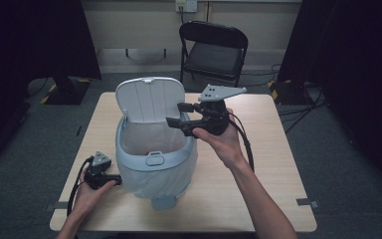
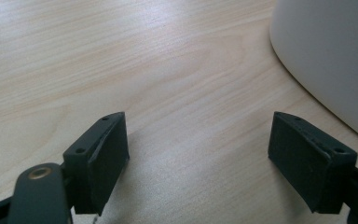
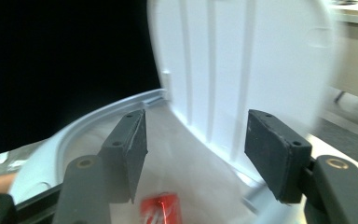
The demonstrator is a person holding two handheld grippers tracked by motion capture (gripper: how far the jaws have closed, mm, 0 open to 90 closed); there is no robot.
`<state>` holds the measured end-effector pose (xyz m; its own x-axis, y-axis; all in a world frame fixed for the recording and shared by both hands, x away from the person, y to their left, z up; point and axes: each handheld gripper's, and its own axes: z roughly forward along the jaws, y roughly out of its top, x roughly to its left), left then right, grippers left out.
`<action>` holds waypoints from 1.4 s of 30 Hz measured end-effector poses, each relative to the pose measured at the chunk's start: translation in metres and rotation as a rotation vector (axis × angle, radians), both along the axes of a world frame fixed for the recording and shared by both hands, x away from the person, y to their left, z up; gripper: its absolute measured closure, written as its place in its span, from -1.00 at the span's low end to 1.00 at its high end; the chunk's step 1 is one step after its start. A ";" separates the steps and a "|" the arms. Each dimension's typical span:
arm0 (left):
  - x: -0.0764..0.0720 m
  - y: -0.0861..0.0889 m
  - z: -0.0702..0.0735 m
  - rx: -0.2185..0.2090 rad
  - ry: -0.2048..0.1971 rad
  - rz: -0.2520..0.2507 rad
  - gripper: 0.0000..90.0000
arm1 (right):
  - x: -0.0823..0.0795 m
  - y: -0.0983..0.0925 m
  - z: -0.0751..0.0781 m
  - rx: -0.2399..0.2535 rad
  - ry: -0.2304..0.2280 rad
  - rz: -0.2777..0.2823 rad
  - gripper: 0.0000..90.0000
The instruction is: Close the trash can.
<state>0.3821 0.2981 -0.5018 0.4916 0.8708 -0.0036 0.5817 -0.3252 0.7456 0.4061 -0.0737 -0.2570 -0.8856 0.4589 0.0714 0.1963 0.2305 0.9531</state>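
Standing mid-surface point(image 1: 258, 149), the lidded plastic bin point(image 1: 154, 164) looks light and stiff, its smooth rounded wall likely slippery, so I'd judge the raised lid's point(image 1: 149, 99) thin edge or the rim the best hold. Over its mouth, the right tool point(image 1: 176, 114) has its jaws apart, gripping nothing. Beside the bin's base, the left tool point(image 2: 198, 149) gapes empty. A red item point(image 3: 162, 207) inside is blurred and cut off.

Left gripper point(image 2: 198, 163) with jaws wide apart over pale wooden table point(image 2: 121, 60), white bin wall point(image 2: 331, 51) at right
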 end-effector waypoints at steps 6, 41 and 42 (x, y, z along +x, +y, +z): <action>0.000 0.000 0.000 0.001 0.000 0.001 -0.57 | 0.011 -0.021 0.001 -0.023 -0.022 -0.109 -0.07; 0.000 0.000 0.000 0.003 -0.001 0.002 -0.57 | 0.039 -0.015 -0.002 0.040 -0.021 -0.055 -0.23; 0.000 0.000 0.000 0.001 0.000 0.001 -0.57 | 0.035 -0.015 -0.004 0.039 -0.019 -0.043 -0.23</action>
<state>0.3820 0.2981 -0.5018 0.4906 0.8714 -0.0022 0.5818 -0.3257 0.7452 0.4415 -0.0886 -0.2607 -0.8666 0.4936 0.0734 0.1869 0.1847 0.9649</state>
